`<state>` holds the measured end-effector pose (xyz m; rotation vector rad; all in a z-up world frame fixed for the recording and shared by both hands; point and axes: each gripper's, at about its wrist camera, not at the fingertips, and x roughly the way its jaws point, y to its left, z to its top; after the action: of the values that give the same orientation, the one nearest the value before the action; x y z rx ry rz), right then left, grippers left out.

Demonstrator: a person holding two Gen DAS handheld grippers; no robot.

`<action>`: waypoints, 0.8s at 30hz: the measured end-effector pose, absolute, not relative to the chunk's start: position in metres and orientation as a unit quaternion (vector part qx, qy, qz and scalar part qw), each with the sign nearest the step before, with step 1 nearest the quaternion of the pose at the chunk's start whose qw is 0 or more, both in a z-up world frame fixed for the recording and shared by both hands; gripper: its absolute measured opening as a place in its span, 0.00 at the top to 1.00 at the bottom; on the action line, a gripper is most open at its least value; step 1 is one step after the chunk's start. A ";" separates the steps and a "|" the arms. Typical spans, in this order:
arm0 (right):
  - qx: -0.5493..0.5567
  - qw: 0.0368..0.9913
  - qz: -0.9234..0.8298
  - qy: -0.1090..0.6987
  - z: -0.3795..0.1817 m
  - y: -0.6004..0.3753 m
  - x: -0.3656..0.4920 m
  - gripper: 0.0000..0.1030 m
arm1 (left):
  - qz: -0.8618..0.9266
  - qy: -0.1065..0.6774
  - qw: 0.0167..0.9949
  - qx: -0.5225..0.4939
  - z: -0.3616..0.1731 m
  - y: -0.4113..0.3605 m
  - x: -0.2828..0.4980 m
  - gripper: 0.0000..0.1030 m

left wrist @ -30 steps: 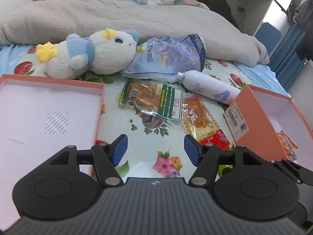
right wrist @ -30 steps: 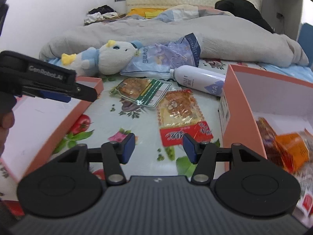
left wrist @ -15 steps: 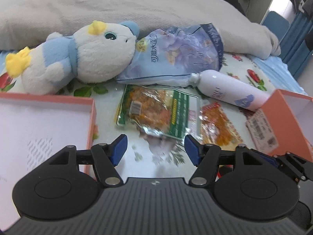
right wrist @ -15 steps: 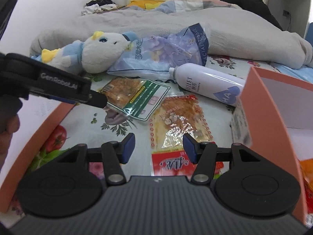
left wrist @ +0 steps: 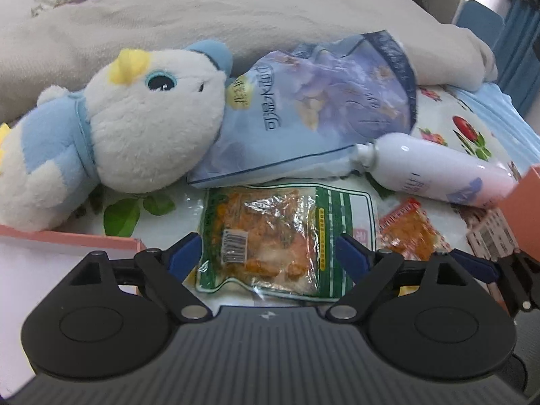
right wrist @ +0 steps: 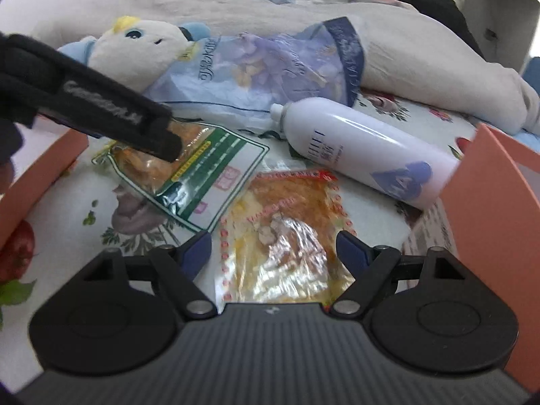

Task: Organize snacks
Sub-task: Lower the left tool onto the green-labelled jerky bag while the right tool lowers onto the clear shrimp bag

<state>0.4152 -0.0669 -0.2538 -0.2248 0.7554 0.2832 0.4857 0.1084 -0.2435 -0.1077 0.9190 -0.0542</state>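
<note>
A green-edged snack packet (left wrist: 270, 239) with orange contents lies flat on the flowered bedsheet. My left gripper (left wrist: 270, 256) hangs just over its near end. Its jaws are opening, the packet lies between them and the pads do not press on it. A red-edged clear packet (right wrist: 280, 233) of orange snack lies beside it on the right. My right gripper (right wrist: 275, 249) straddles that one the same way, jaws opening and pads clear of it. In the right wrist view one black finger (right wrist: 118, 111) of the left gripper reaches over the green packet (right wrist: 202, 168).
Behind the packets lie a white and blue plush toy (left wrist: 135, 135), a pale blue chip bag (left wrist: 320, 108) and a white spray bottle (right wrist: 364, 155). An orange box (right wrist: 489, 209) stands at the right, an orange lid (left wrist: 67, 238) at the left. A grey blanket (left wrist: 236, 17) is heaped at the back.
Both grippers have come forward and down toward the sheet and their jaws have widened. The left now frames the green packet and the right the red-edged one.
</note>
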 end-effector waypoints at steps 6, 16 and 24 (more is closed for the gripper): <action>-0.066 0.915 0.139 0.372 -0.259 -0.075 0.428 0.14 | -0.016 0.450 0.892 -0.044 -0.256 0.113 0.496 0.13; -0.046 0.913 0.147 0.378 -0.262 -0.078 0.431 0.11 | 0.002 0.444 0.895 -0.043 -0.262 0.120 0.499 0.11; -0.055 0.910 0.162 0.378 -0.258 -0.074 0.426 0.30 | 0.008 0.456 0.889 -0.045 -0.266 0.114 0.500 0.15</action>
<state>0.4261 -0.0737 -0.2582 -0.1134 0.7800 0.3340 0.5002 0.1143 -0.2660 -0.0945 0.9464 0.0171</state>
